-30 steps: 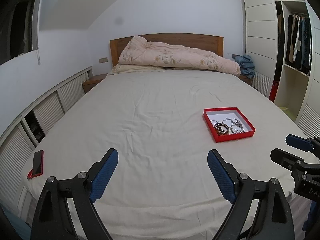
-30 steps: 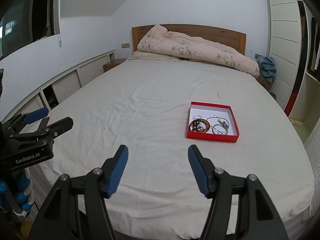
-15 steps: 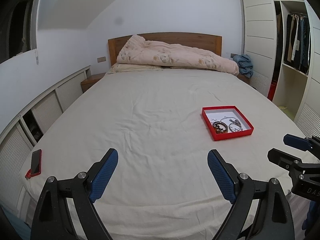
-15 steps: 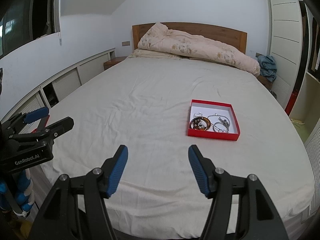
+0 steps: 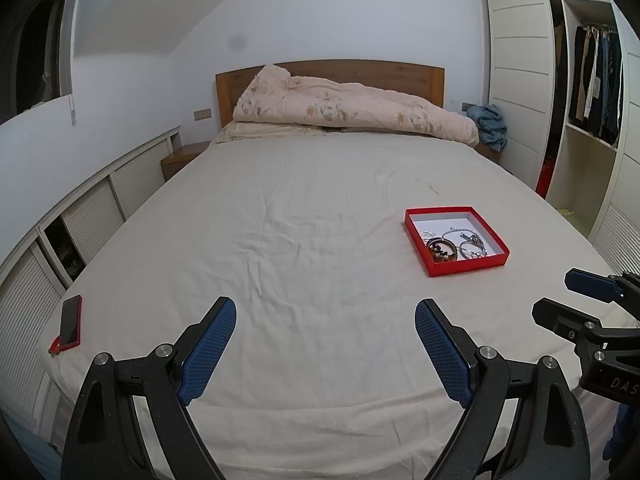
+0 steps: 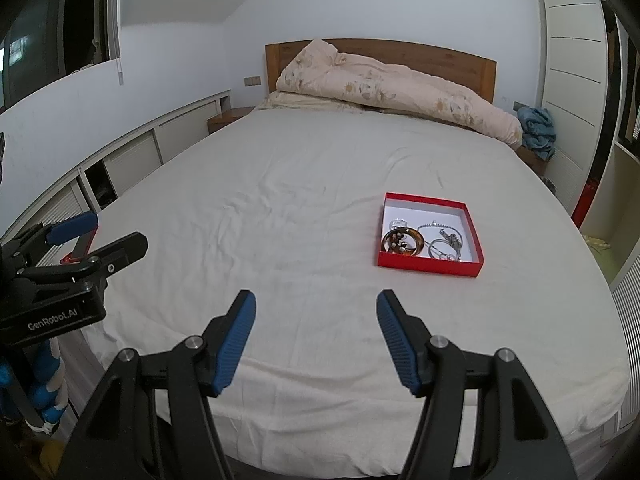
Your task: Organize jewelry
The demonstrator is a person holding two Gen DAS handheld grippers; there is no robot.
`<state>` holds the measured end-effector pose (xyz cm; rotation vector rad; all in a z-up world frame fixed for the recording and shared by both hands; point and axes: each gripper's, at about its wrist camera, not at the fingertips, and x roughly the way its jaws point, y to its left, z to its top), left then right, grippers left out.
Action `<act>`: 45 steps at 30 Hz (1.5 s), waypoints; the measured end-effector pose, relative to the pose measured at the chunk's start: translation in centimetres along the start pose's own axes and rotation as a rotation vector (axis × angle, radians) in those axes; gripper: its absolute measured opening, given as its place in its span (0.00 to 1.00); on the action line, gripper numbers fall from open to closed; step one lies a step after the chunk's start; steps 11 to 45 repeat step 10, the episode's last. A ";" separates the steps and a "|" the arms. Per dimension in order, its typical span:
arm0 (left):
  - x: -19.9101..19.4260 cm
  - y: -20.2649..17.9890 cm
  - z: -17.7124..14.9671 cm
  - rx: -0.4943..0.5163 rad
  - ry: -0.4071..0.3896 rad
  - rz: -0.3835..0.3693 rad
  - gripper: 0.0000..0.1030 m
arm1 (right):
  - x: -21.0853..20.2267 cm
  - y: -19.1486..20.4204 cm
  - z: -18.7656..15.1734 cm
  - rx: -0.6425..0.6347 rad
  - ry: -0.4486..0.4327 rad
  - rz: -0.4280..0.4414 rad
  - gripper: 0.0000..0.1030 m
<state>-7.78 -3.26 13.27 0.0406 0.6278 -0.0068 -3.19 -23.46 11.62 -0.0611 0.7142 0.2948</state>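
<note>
A shallow red box point(image 5: 466, 267) point(image 6: 428, 265) with a white inside lies on the bed, right of centre. It holds a brown bangle point(image 6: 403, 241) point(image 5: 441, 249), silver bracelets point(image 6: 447, 242) point(image 5: 470, 242) and a small ring point(image 6: 399, 223). My left gripper point(image 5: 325, 319) is open and empty over the foot of the bed, well short and left of the box. My right gripper point(image 6: 316, 309) is open and empty, also near the foot edge; it shows at the right of the left wrist view point(image 5: 568, 298).
The bed point(image 5: 320, 216) has a cream sheet, a rolled floral duvet point(image 5: 352, 108) and a wooden headboard. A phone in a red case point(image 5: 70, 323) lies at the left foot corner. Low cabinets run along the left wall; a wardrobe point(image 5: 592, 80) stands on the right.
Both grippers have drifted slightly; the view of the bed and box has shifted a little. Both stay open and empty.
</note>
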 end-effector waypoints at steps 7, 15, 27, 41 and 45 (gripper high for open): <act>0.3 -0.1 -0.3 0.000 0.009 0.002 0.87 | 0.3 0.0 -0.1 0.002 0.008 -0.001 0.59; 0.5 -0.1 -0.3 -0.001 0.012 0.001 0.87 | 0.4 0.0 -0.1 0.002 0.009 -0.002 0.59; 0.5 -0.1 -0.3 -0.001 0.012 0.001 0.87 | 0.4 0.0 -0.1 0.002 0.009 -0.002 0.59; 0.5 -0.1 -0.3 -0.001 0.012 0.001 0.87 | 0.4 0.0 -0.1 0.002 0.009 -0.002 0.59; 0.5 -0.1 -0.3 -0.001 0.012 0.001 0.87 | 0.4 0.0 -0.1 0.002 0.009 -0.002 0.59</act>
